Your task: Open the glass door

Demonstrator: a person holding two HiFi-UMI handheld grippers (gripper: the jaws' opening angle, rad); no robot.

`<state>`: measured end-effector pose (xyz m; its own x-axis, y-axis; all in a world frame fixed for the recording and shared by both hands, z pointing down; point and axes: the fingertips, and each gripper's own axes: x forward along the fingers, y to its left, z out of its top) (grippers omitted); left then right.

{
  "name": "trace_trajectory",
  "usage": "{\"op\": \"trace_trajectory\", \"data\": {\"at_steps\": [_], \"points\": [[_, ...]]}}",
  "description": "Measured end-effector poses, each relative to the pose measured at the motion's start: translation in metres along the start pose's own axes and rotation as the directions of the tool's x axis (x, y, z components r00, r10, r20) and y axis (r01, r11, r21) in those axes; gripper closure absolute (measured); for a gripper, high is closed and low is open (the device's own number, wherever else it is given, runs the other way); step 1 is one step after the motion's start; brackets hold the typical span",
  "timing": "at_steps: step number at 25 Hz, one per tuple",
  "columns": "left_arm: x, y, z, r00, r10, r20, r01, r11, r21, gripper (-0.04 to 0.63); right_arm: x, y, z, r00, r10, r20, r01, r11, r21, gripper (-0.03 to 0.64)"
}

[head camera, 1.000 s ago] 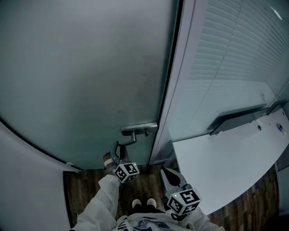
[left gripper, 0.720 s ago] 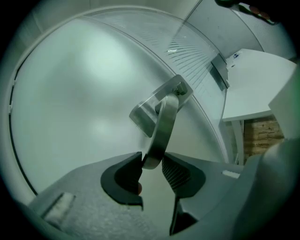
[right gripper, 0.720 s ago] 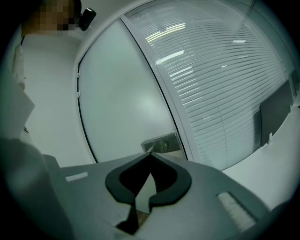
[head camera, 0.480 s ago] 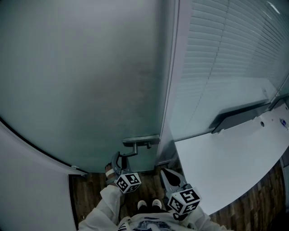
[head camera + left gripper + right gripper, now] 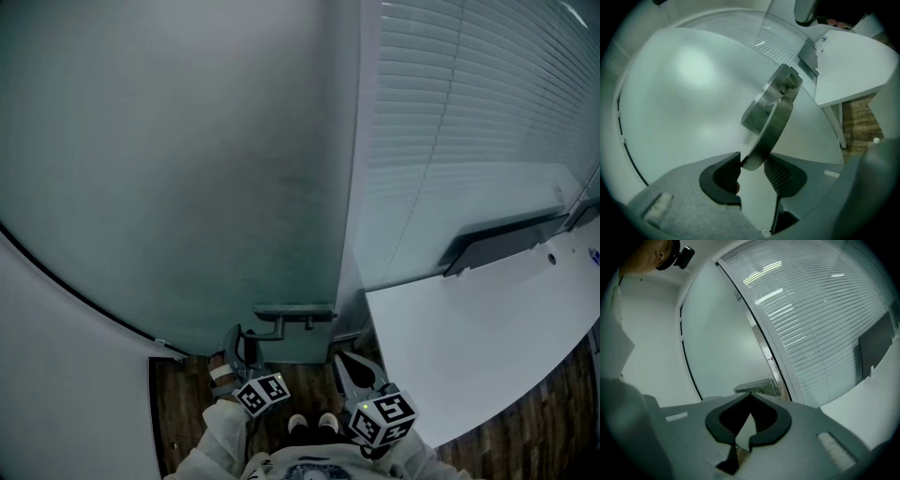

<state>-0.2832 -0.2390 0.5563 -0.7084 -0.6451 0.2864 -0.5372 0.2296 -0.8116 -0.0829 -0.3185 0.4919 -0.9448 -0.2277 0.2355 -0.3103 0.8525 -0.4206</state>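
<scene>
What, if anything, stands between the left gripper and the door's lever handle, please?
Nothing visible does. The end of the lever handle sits right between the jaws of the left gripper, which are opening around it. Only the frosted glass door lies behind the handle.

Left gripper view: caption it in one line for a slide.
Left gripper, jaws opening with the metal door handle tip between them, at the frosted glass door.

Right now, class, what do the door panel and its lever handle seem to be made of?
Door panel: likely frosted glass, matte; pale and cloudy, with nothing visible through it. Lever handle: probably brushed metal, satin grey; soft streaked highlights run along its bar.
</scene>
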Motion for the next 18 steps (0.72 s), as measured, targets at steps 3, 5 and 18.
{"op": "trace_trajectory", "data": {"at_steps": [3,5,18], "points": [[-0.011,0.0,-0.002,1.0,-0.015,-0.013,0.016,0.997,0.072,0.44,-0.003,0.005,-0.013,0.999,0.026,-0.021,-0.026,1.0,-0.001,0.612],[-0.012,0.003,0.001,1.0,-0.023,-0.015,0.025,0.995,0.099,0.439,-0.005,0.009,-0.016,0.999,0.042,-0.032,-0.042,0.999,0.0,0.612],[-0.185,0.031,-0.022,0.994,-0.026,0.107,0.082,0.824,-0.56,0.595,-0.107,0.082,-0.033,1.0,0.005,0.03,-0.003,0.998,-0.068,0.612]]}}
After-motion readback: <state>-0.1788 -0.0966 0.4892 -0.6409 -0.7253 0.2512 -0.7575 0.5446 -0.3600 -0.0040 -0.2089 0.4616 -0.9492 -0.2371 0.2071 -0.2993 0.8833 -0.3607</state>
